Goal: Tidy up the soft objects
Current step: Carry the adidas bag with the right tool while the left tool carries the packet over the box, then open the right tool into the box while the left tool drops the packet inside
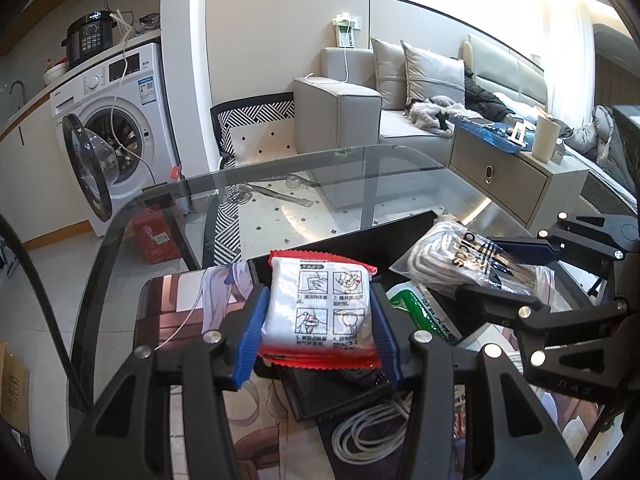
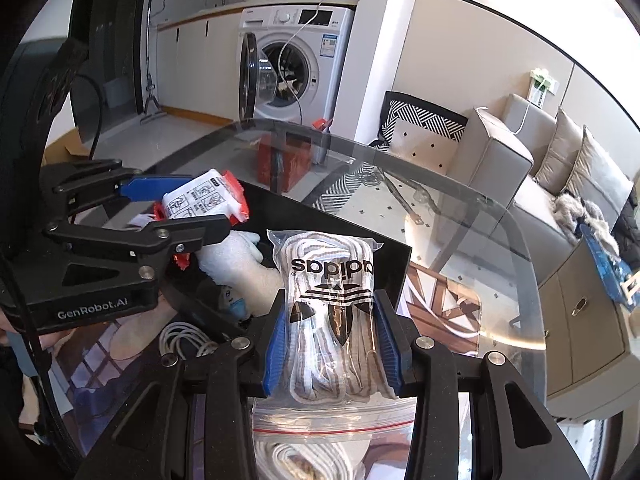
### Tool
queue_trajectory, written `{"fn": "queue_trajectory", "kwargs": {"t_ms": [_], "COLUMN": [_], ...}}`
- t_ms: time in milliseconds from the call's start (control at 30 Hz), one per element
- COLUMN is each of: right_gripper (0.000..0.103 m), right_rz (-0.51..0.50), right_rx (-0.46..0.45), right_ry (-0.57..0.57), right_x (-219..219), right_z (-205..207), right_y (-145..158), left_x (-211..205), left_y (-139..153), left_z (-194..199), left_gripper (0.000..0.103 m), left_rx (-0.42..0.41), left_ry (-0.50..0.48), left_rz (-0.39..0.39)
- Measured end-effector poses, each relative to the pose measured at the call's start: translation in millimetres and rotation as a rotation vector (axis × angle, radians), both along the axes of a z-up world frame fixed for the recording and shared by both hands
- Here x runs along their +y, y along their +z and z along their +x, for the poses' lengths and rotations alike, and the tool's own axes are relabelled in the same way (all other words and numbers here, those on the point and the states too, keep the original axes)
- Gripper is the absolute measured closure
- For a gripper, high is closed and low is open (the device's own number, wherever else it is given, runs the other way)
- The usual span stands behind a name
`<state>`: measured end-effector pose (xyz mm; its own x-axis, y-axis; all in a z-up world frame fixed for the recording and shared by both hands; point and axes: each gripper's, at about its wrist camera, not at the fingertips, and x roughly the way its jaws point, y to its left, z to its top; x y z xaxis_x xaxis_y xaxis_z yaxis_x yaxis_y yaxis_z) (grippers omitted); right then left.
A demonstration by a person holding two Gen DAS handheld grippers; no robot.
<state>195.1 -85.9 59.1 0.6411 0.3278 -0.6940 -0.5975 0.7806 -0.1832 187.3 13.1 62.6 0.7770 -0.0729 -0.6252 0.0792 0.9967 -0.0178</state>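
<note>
My left gripper [image 1: 318, 316] is shut on a white and red printed packet [image 1: 320, 312] and holds it above the black tray [image 1: 384, 232]. It also shows in the right wrist view [image 2: 188, 216] with the packet [image 2: 204, 196]. My right gripper [image 2: 330, 344] is shut on a clear zip bag of white laces with an adidas logo [image 2: 328, 300], held over the tray's near right part [image 2: 396, 276]. The bag also shows in the left wrist view [image 1: 468, 260]. A white foam wrap [image 2: 240, 268] and a green packet [image 1: 420, 312] lie in the tray.
The tray stands on a glass table [image 1: 320, 168] over a printed mat [image 1: 176, 312]. A coiled white cable [image 1: 368, 432] lies on the mat near me. A washing machine [image 1: 116, 128] with its door open, a grey sofa [image 1: 360, 112] and a cabinet [image 1: 504, 172] stand beyond.
</note>
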Motion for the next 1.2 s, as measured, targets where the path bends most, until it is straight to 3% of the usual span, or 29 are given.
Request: {"fn": "queue_trajectory", "kwargs": {"t_ms": [533, 867, 933, 1033, 1100, 1133, 1200], "right_gripper": [0.063, 0.062, 0.057, 0.047, 0.032, 0.030, 0.020], "right_rz": [-0.109, -0.105, -0.092, -0.069, -0.041, -0.037, -0.028], "right_rx": [0.009, 0.036, 0.013, -0.039, -0.068, -0.083, -0.109], "right_ry": [0.055, 0.127, 0.140, 0.154, 0.155, 0.148, 0.130], "right_x": [23, 29, 28, 23, 17, 14, 8], "right_z": [31, 43, 41, 30, 19, 15, 7], "right_y": [-16, -23, -23, -19, -14, -12, -8], "left_x": [-8, -2, -2, 1, 2, 2, 3], "left_y": [-14, -18, -18, -16, -12, -10, -5], "left_z": [28, 33, 31, 27, 21, 18, 10], "left_gripper": [0.054, 0.053, 0.052, 0.043, 0.031, 0.028, 0.009], "left_rx": [0.045, 0.051, 0.054, 0.055, 0.038, 0.028, 0.001], "left_ry": [-0.027, -0.029, -0.027, -0.033, -0.042, -0.037, -0.007], "left_rz": [0.017, 0.010, 0.008, -0.037, -0.059, -0.059, -0.047]}}
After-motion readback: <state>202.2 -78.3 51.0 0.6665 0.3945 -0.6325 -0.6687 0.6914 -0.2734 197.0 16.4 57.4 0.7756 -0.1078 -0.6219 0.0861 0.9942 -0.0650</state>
